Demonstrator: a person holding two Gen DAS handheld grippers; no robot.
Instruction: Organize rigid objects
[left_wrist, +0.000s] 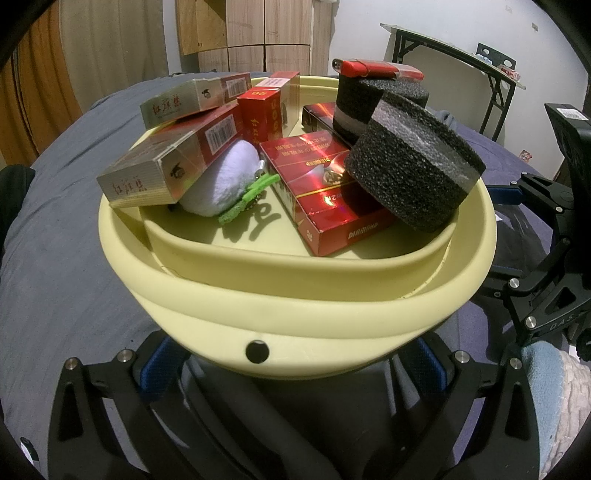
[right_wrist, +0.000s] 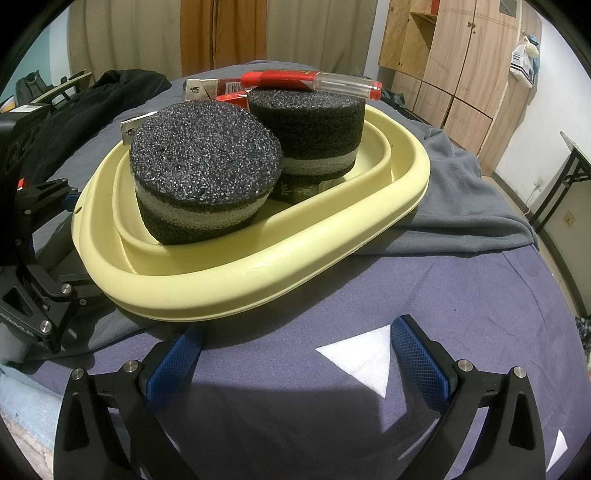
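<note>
- While we hold the left gripper (left_wrist: 291, 365) low at the near edge of the pale yellow basin (left_wrist: 295, 295), its blue pads (left_wrist: 159, 365) sit on either side of the basin's lip; we cannot tell whether they actually pinch it.
- We keep the right gripper (right_wrist: 295, 362) spread wide and empty over the purple bedcover (right_wrist: 461, 295), just short of the basin's (right_wrist: 258, 277) near rim, with a white triangle of paper (right_wrist: 365, 362) between its fingers.
- We see the basin resting on a grey blanket (left_wrist: 55, 240) on the bed, and it is crowded with goods.
- We count two black foam discs with a pale band: the nearer disc (left_wrist: 413, 166) leans on the basin's right rim, the farther disc (left_wrist: 373, 107) stands behind it.
- We find a red lighter (left_wrist: 380, 70) lying flat on top of the farther disc.
- We note a red Diamond carton (left_wrist: 328, 192) lying tilted in the middle, partly under the nearer disc.
- We see two gold-and-red cigarette packs (left_wrist: 166, 170) stacked at the left, over a white plush ball (left_wrist: 225, 181) with a green cord (left_wrist: 247, 199).
- We also see a small red box (left_wrist: 262, 114) standing upright behind them.
</note>
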